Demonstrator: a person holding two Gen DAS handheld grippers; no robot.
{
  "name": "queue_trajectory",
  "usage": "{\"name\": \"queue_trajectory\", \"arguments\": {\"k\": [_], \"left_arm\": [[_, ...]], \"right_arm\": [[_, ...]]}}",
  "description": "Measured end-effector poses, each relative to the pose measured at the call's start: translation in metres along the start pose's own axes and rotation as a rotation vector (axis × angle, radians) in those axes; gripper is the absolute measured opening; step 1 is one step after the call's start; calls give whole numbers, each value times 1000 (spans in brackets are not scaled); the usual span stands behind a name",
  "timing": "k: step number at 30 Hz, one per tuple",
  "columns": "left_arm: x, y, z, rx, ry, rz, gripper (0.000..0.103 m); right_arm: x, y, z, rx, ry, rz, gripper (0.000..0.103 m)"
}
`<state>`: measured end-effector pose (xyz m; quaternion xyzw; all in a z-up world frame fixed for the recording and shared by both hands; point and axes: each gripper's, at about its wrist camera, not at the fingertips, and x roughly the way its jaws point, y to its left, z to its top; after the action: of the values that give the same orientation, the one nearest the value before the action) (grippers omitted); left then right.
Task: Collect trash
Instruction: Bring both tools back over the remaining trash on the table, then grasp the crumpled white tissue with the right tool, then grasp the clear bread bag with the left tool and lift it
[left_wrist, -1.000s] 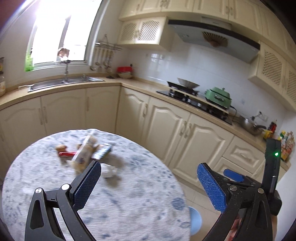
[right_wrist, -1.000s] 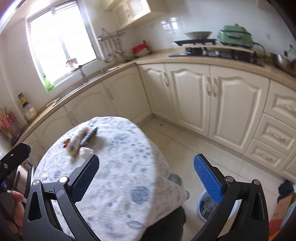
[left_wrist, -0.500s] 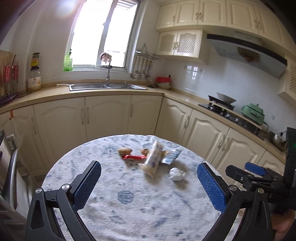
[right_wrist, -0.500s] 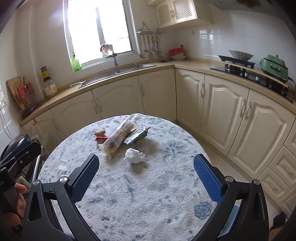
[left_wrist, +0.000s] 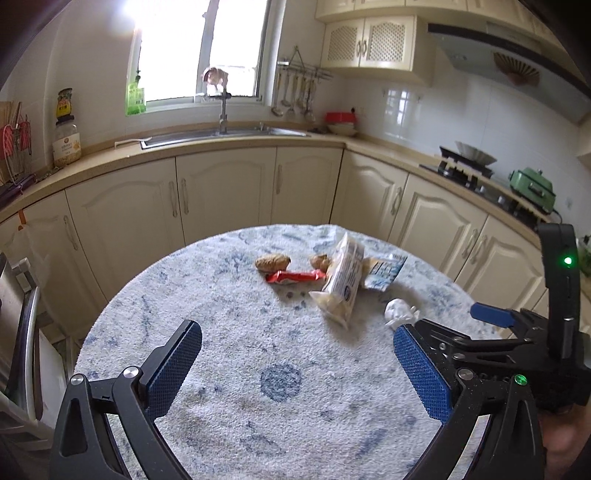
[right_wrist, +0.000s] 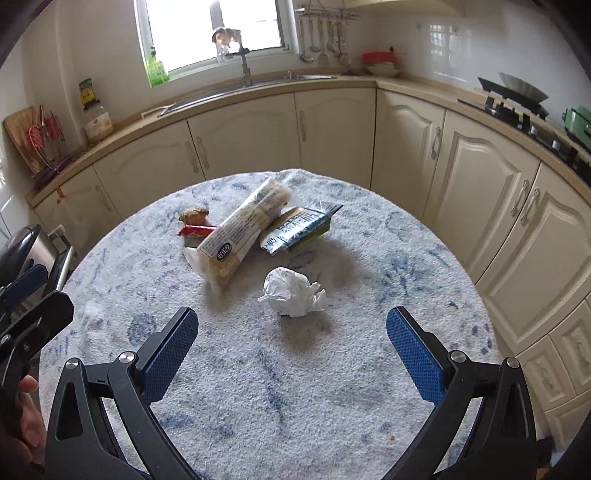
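Trash lies on a round table with a blue-white cloth (left_wrist: 229, 354): a long clear cracker pack (left_wrist: 341, 282) (right_wrist: 243, 230), a red wrapper (left_wrist: 295, 276) (right_wrist: 195, 230), two brown lumps (left_wrist: 272, 263) (left_wrist: 320, 261), a blue-green sachet (left_wrist: 384, 271) (right_wrist: 299, 227) and a crumpled white tissue (left_wrist: 398, 313) (right_wrist: 293, 291). My left gripper (left_wrist: 297, 363) is open and empty over the near table. My right gripper (right_wrist: 291, 354) is open and empty, just short of the tissue; it also shows in the left wrist view (left_wrist: 509, 332).
Cream kitchen cabinets (left_wrist: 221, 199) curve behind the table, with a sink (left_wrist: 221, 133) under the window and a stove (left_wrist: 465, 166) at the right. A metal-handled appliance (left_wrist: 22, 332) stands left of the table.
Both views swung left from the floor and cabinets onto the table. Both grippers came closer to the trash, the right one nearing the tissue. Both stayed open.
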<state>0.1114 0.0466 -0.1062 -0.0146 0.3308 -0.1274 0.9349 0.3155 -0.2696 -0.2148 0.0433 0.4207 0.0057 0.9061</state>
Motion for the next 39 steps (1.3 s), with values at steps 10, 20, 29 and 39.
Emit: {"name": "queue_trajectory", "arguments": {"k": [10, 20, 29, 39], "left_arm": [[83, -16, 39, 40, 88, 33, 102], [147, -33, 60, 87, 151, 42, 102], [218, -53, 81, 179, 192, 88, 98], [252, -50, 79, 107, 243, -80, 40]], "right_arm": [[65, -1, 12, -50, 113, 14, 51], [60, -14, 24, -42, 48, 63, 34], [64, -41, 23, 53, 35, 95, 34], [51, -47, 17, 81, 23, 103, 34]]}}
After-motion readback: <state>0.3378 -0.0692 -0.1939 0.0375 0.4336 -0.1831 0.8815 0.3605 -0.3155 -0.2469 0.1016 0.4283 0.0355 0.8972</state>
